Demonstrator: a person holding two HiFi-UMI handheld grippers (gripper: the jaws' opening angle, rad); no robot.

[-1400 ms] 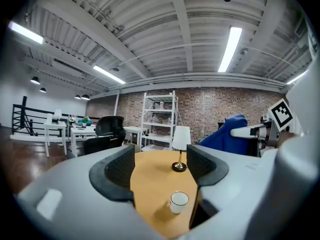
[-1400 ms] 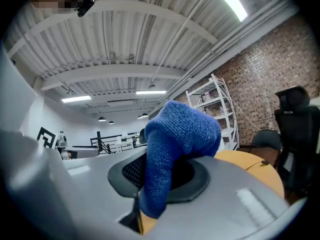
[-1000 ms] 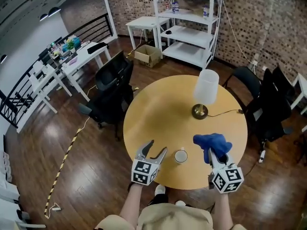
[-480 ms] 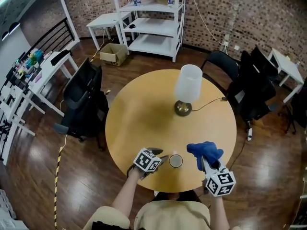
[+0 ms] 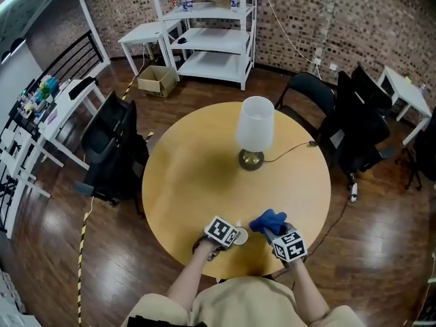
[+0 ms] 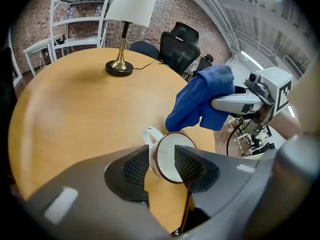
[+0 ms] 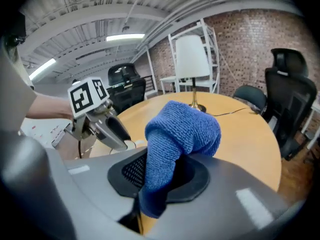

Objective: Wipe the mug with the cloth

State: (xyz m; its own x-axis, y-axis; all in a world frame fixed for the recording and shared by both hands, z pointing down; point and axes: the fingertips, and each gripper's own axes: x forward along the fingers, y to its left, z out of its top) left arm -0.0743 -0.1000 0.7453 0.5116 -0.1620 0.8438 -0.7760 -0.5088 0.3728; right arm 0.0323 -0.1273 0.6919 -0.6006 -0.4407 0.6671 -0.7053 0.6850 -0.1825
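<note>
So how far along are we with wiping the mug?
Done: the cloth is picked up and clamped in the right tongs. In hand: the left tongs have just been closing on the mug, which sits between their pads. Left: the wiping itself. The cloth hangs close by the mug's rim, and whether it touches is not clear.

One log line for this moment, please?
left gripper: jaws just closing, mug between pads | right gripper: shut on cloth, beside mug
</note>
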